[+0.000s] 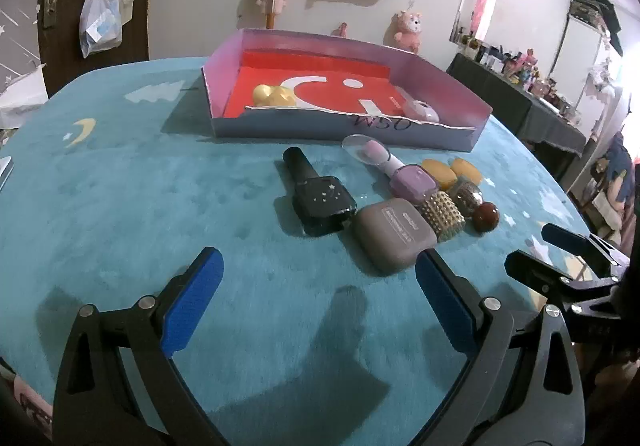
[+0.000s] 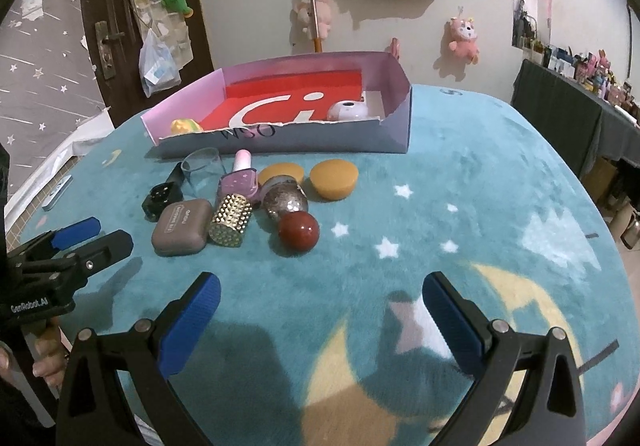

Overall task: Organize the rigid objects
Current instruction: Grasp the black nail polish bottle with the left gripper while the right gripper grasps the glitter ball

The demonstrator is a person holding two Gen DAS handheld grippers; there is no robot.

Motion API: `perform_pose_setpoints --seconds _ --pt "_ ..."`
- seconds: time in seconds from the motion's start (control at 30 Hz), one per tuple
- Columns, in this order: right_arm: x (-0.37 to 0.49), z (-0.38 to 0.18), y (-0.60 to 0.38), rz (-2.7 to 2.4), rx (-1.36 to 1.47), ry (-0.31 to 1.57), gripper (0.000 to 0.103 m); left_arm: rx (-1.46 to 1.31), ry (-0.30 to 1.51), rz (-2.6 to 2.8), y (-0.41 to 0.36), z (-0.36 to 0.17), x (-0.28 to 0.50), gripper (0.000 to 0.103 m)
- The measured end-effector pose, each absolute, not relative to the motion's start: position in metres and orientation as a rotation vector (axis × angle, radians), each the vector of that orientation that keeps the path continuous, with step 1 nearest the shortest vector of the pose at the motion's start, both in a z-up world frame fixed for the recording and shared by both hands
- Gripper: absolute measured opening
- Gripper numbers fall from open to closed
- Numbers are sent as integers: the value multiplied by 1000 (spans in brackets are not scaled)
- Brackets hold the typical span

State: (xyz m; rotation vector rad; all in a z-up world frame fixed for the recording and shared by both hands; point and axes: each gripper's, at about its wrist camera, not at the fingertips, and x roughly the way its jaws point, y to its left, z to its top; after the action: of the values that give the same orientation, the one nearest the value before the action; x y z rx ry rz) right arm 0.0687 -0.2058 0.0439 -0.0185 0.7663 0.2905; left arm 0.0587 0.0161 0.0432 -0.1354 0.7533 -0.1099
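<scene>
A shallow pink box (image 1: 440, 86) (image 2: 394, 114) with a red floor stands at the far side of the teal cloth. Inside lie a gold lump (image 1: 274, 95) (image 2: 185, 125) and a pale lilac round item (image 1: 420, 111) (image 2: 347, 110). In front of it cluster a black bottle (image 1: 316, 196) (image 2: 162, 196), a grey-brown case (image 1: 394, 234) (image 2: 182, 226), a lilac bottle (image 1: 412, 182) (image 2: 238, 182), a studded gold cylinder (image 1: 442, 215) (image 2: 231, 220), a glittery bottle with red ball cap (image 1: 486, 216) (image 2: 299, 232) and two orange caps (image 2: 334, 174). My left gripper (image 1: 320, 270) is open just short of the case. My right gripper (image 2: 322, 292) is open over bare cloth.
A clear cup (image 2: 202, 170) lies beside the lilac bottle. The right gripper's fingers (image 1: 560, 254) show at the left view's right edge; a hand (image 2: 48, 356) holds the left tool. A door (image 2: 116, 6), a wall with plush toys and a cluttered dark side table (image 2: 580, 110) surround the table.
</scene>
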Motion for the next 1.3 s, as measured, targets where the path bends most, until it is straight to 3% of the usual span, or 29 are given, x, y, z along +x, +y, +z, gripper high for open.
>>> perform_pose_setpoints --seconds 0.6,1.07,1.3 --pt "116 44 -208 291 -18 863 103 -96 896 -30 17 41 131 98" --pt "142 39 -189 370 -30 941 103 -103 931 -52 44 33 131 100" --pt "142 39 -172 397 -109 929 78 -78 927 -64 40 32 139 92"
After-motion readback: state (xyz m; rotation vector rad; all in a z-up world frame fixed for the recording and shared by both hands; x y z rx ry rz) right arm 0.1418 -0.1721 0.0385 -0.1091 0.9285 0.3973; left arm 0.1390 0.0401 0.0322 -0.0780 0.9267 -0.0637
